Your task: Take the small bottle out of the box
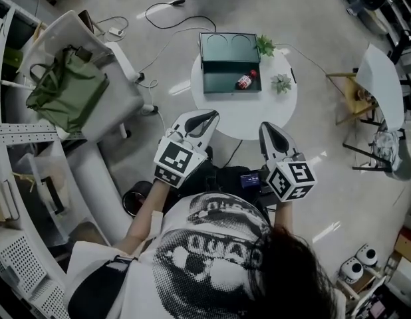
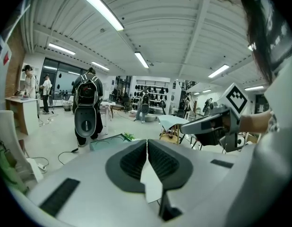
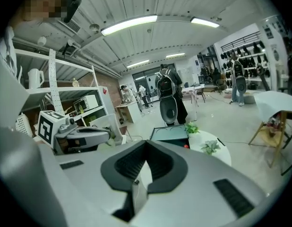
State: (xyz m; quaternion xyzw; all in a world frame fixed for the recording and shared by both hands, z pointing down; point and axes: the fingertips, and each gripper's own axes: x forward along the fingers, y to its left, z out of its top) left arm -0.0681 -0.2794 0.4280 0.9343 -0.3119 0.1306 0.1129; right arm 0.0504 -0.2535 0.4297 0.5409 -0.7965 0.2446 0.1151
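Holding nothing, with left gripper (image 1: pixel 205 117) and right gripper (image 1: pixel 267 128) fingers clenched. Seeing small bottle (image 1: pixel 245 81) lying in box (image 1: pixel 222 74) on worktop (image 1: pixel 255 115), axis 2-to-8 o'clock; 1 o'clock of left, 11 o'clock of right, about equally near.

- The right gripper (image 3: pixel 146 144) has its jaws closed together, with nothing between them.
- Beyond them, an open dark box (image 3: pixel 169 134) sits on a round white counter (image 3: pixel 220 159).
- A red bit of the small bottle (image 3: pixel 185 146) peeks out.
- Two small plants (image 3: pixel 191 128) (image 3: pixel 211 147) stand beside the box.
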